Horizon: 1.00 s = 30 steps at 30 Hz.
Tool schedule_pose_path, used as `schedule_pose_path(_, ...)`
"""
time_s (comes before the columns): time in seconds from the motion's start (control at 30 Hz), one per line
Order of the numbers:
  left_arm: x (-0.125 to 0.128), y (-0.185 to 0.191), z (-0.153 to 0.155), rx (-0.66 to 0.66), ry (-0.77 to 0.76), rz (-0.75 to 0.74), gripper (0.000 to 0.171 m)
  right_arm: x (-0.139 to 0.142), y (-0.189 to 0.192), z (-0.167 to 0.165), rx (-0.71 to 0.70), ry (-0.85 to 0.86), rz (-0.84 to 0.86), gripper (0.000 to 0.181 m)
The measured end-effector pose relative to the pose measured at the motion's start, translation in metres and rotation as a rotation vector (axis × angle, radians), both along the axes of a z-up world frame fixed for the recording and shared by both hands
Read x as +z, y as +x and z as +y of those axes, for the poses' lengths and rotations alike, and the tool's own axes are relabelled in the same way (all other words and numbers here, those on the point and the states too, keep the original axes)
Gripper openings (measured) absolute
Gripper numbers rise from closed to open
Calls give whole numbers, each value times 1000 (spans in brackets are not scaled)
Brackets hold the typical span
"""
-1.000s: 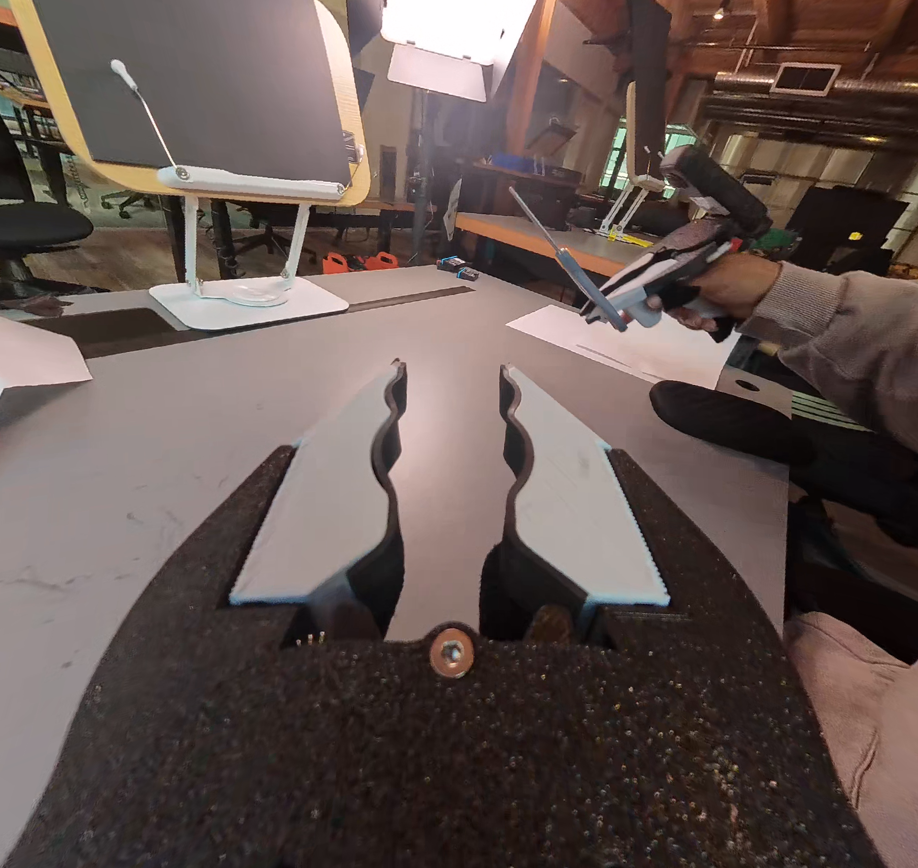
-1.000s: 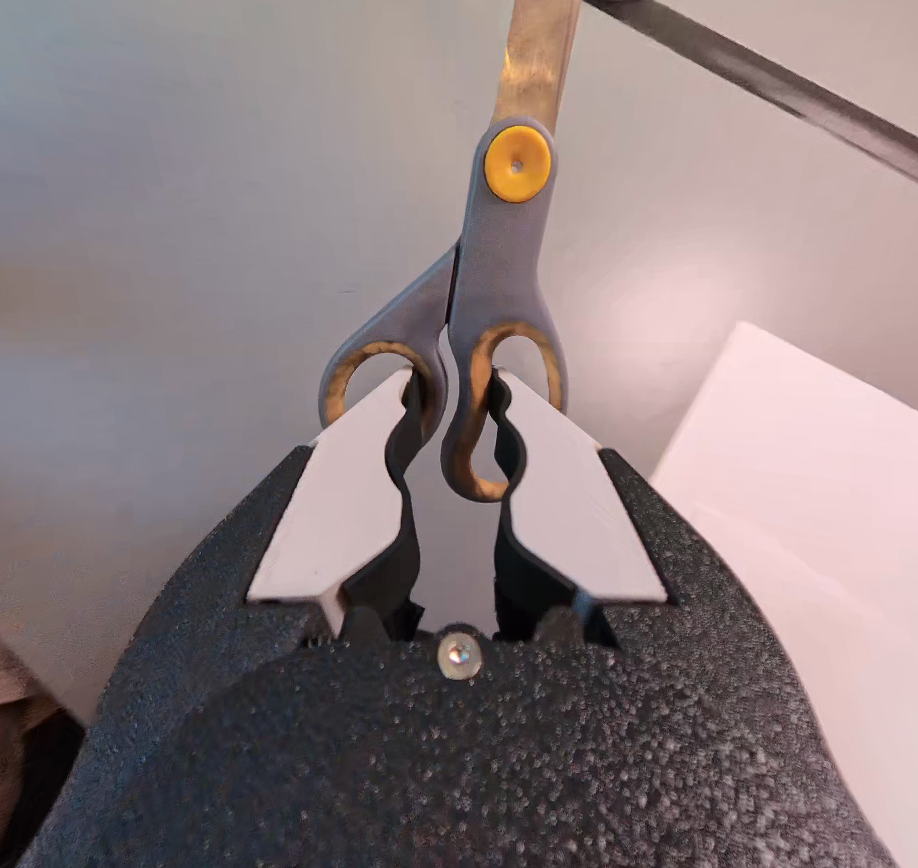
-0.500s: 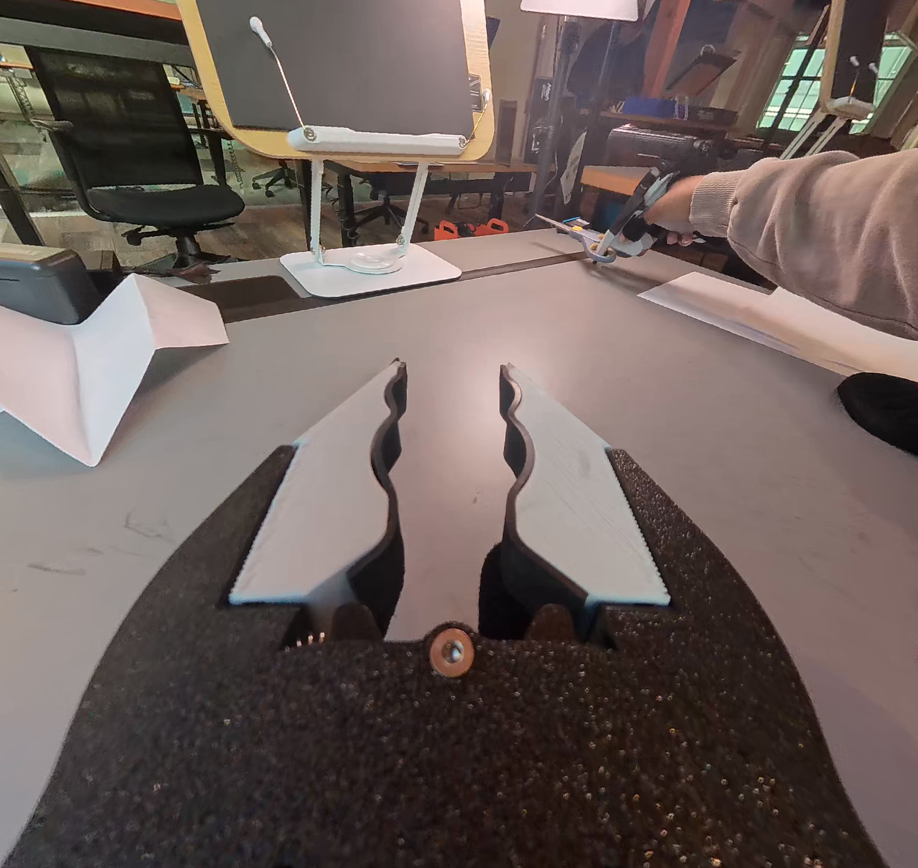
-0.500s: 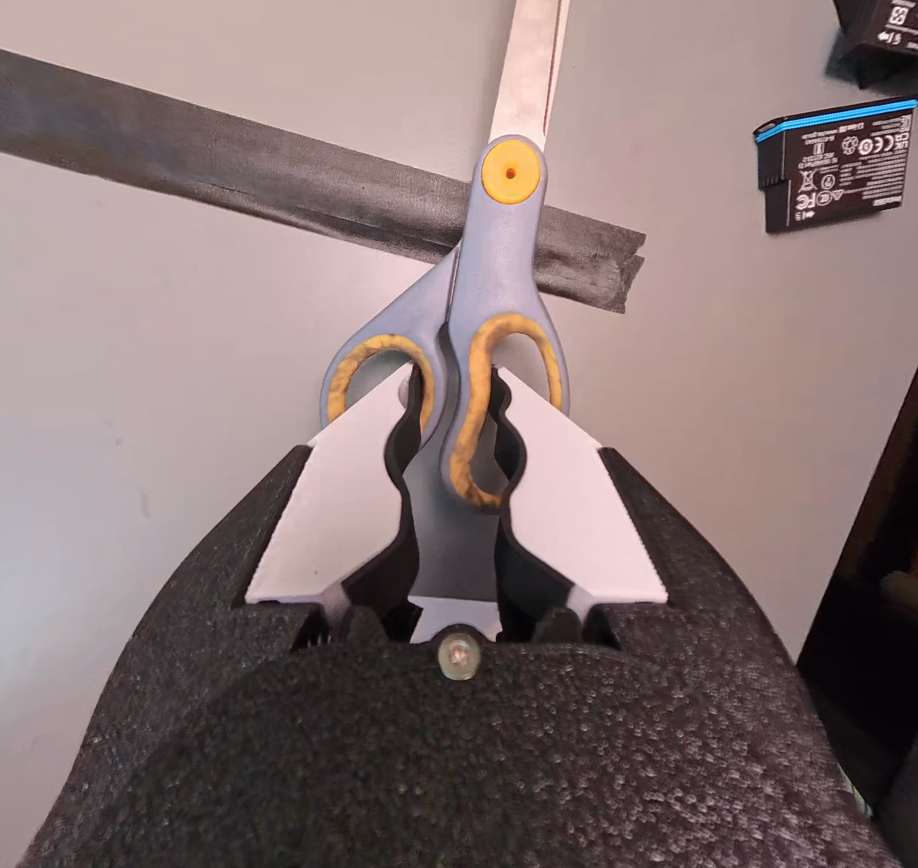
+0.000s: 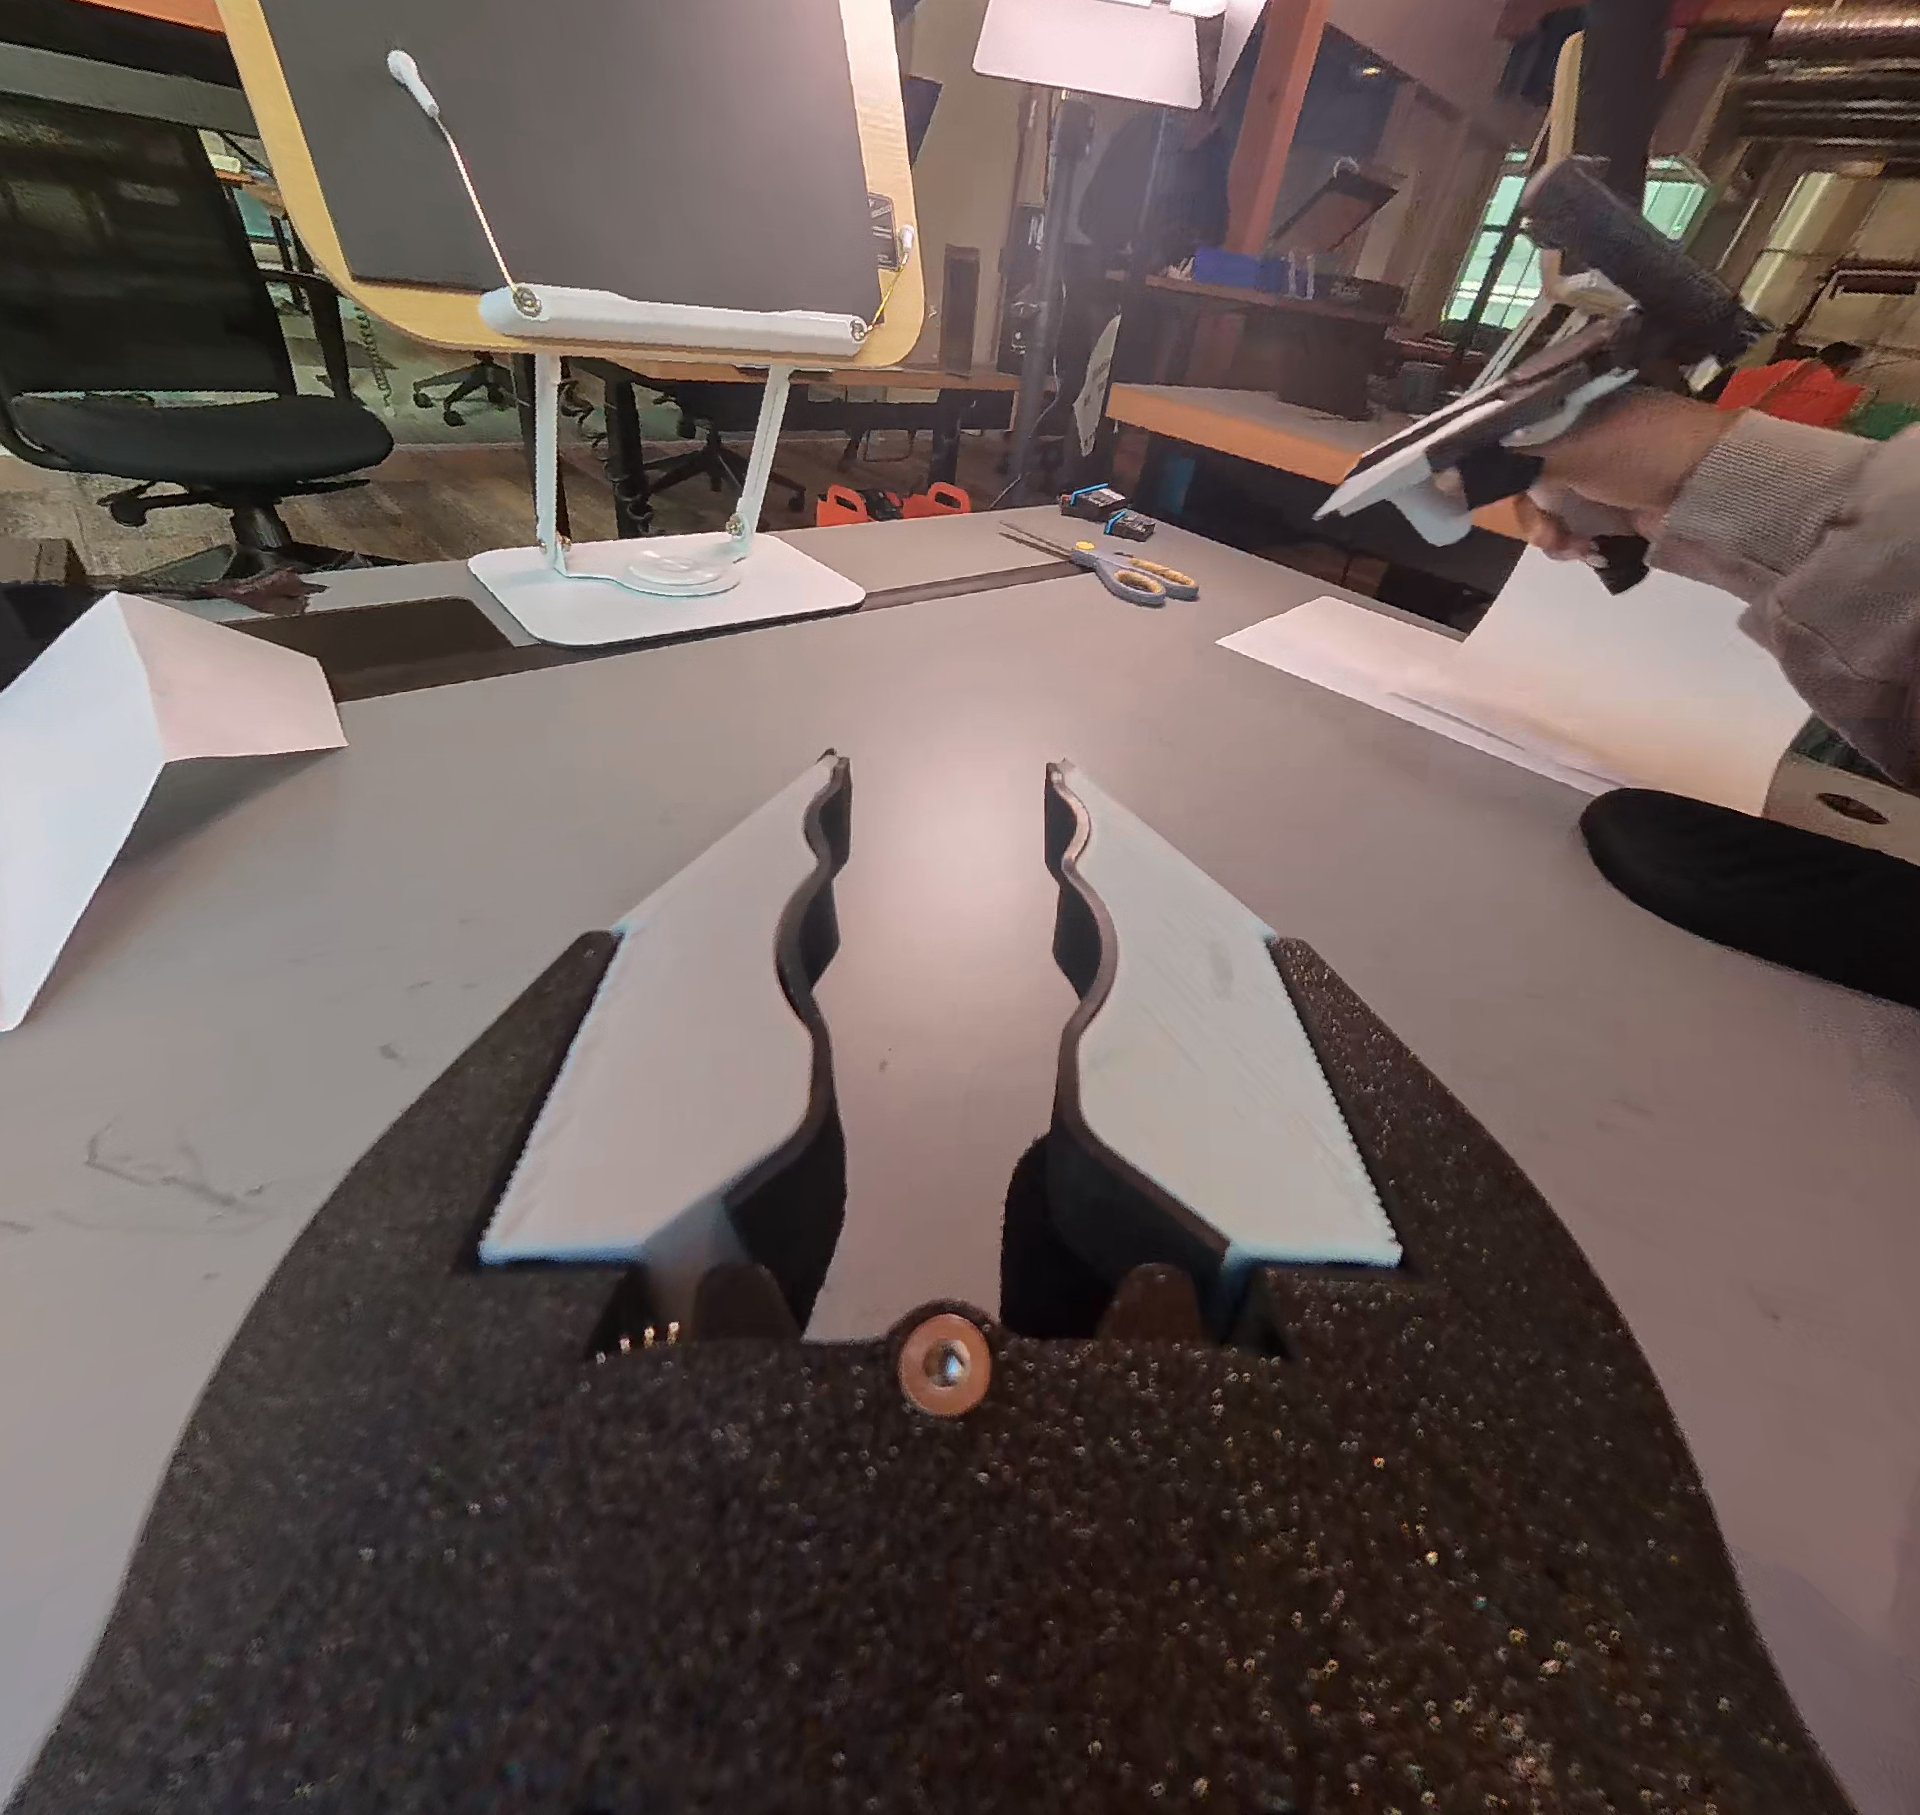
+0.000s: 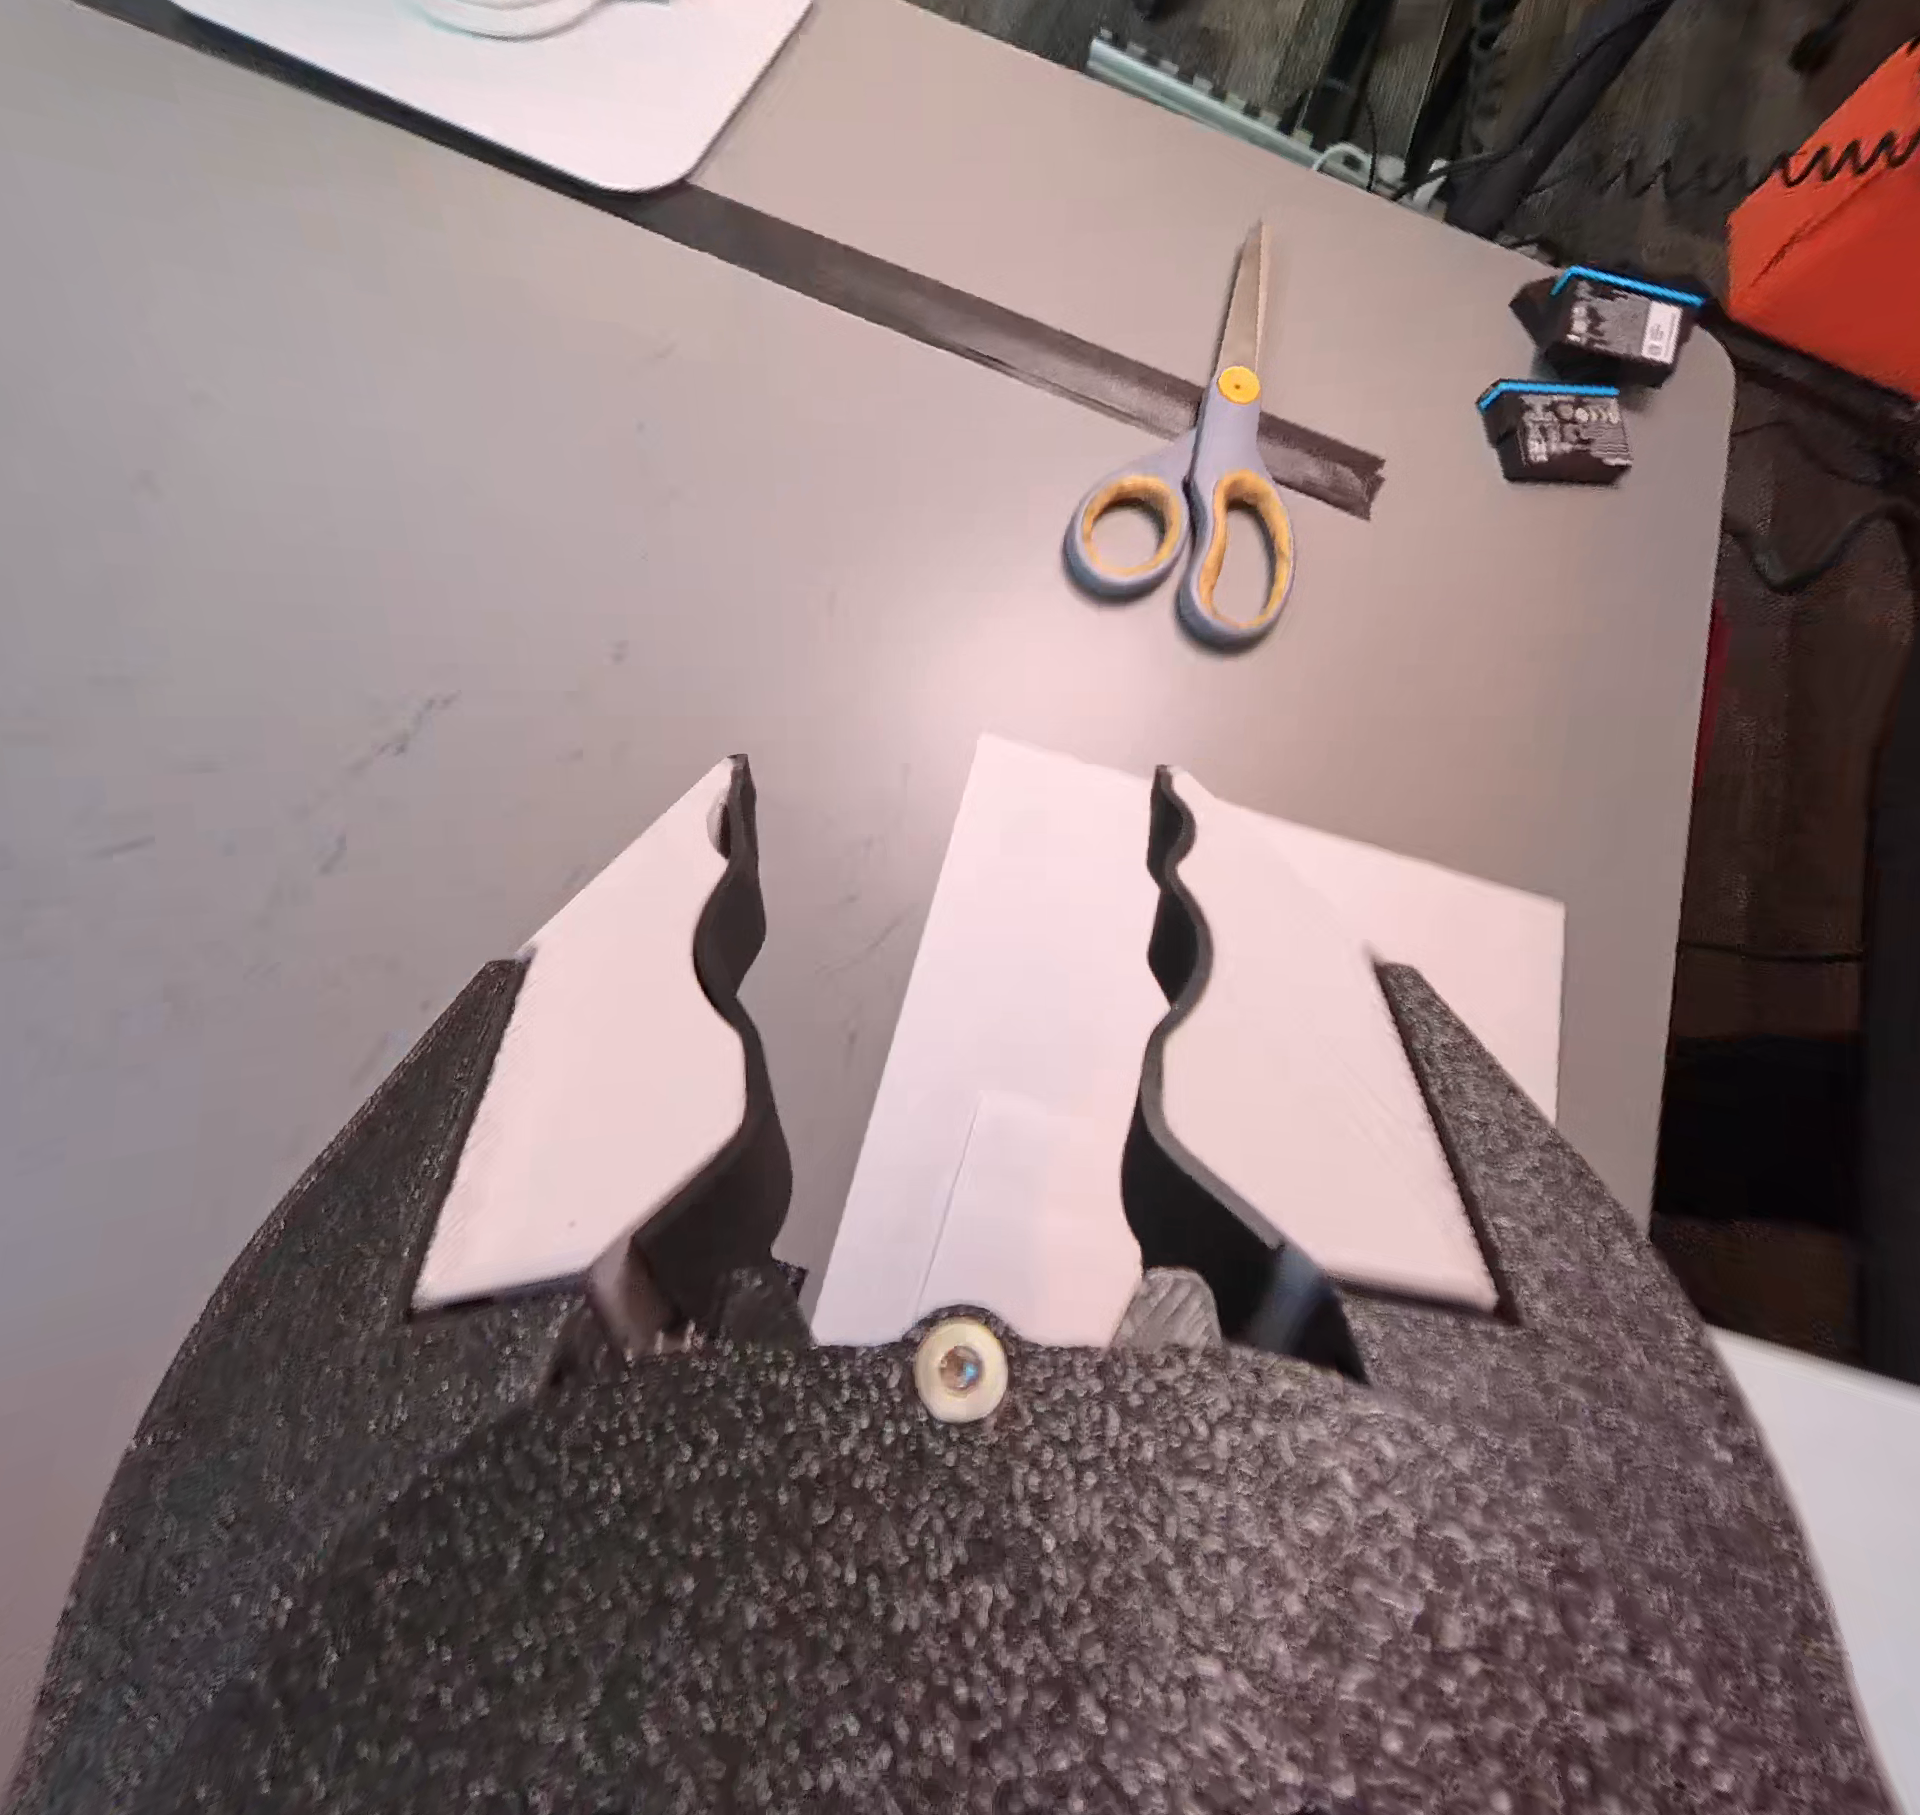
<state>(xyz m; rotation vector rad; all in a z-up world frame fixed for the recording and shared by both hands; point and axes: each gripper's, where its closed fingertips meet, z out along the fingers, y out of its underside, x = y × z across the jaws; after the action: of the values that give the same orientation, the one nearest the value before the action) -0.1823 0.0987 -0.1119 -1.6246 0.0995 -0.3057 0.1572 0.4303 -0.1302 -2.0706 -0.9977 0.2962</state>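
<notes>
I am holding the right gripper (image 6: 951,768) up off the surface (image 6: 416,518) with its fingers spread wide and nothing between them. Half a second ago those fingers were closed on the yellow-lined handle loops of the scissors (image 6: 1195,508); now the scissors are lying flat on the surface, blades shut and pointing away from me. Their pivot is crossing the end of the black tape strip (image 6: 935,311). The gripper is sitting well back from them, above a white sheet of paper (image 6: 1039,934) whose far edge is showing between the fingers. So the scissors have been let go and are resting on their own, untouched by either gripper.

Just right of the scissors, two small black battery packs (image 6: 1605,321) with blue edges are lying near the corner of the surface. To the left of the scissors, the white base of a stand (image 6: 520,51) is sitting on the same tape line.

In the left wrist view, I am keeping the left gripper (image 5: 943,766) low over bare surface, its fingers moderately apart and holding nothing, much as it was a second ago. A folded white sheet (image 5: 125,726) is standing to its left. The person's right hand (image 5: 1621,477) is showing raised at the right edge, clear of the scissors lying beyond.
</notes>
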Motion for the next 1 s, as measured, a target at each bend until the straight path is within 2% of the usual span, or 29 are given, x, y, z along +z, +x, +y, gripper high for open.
schedule_pose_path(0.1,8,9,-8,-22,21,0,36,5,50,-77,-62,41,94,69)
schedule_pose_path(0.2,9,16,-16,-27,23,31,36,-25,103,-145,-154,10,110,68)
schedule_pose_path(0.3,8,21,-22,-33,10,41,36,-53,147,-186,-198,13,72,68)
schedule_pose_path(0.4,10,30,-27,-48,3,36,36,-67,180,-190,-222,-12,39,69)
schedule_pose_path(0.5,20,43,-32,-58,24,52,36,-80,184,-174,-195,-95,21,75)
schedule_pose_path(0.6,30,55,-38,-48,54,92,36,-112,180,-156,-184,-215,-76,78)
schedule_pose_path(0.63,32,57,-42,-42,64,103,36,-113,176,-150,-189,-232,-47,74)
schedule_pose_path(0.67,33,59,-46,-36,69,114,36,-112,177,-144,-214,-243,-42,61)
schedule_pose_path(0.7,33,59,-49,-27,70,124,36,-113,179,-142,-209,-247,-77,56)
schedule_pose_path(0.8,26,51,-59,8,53,135,36,-112,177,-143,-195,-273,-103,50)
schedule_pose_path(0.83,23,47,-62,15,42,130,36,-112,175,-143,-187,-268,-98,35)
schedule_pose_path(1.0,15,31,-66,29,18,106,36,-111,171,-154,-169,-267,-79,0)
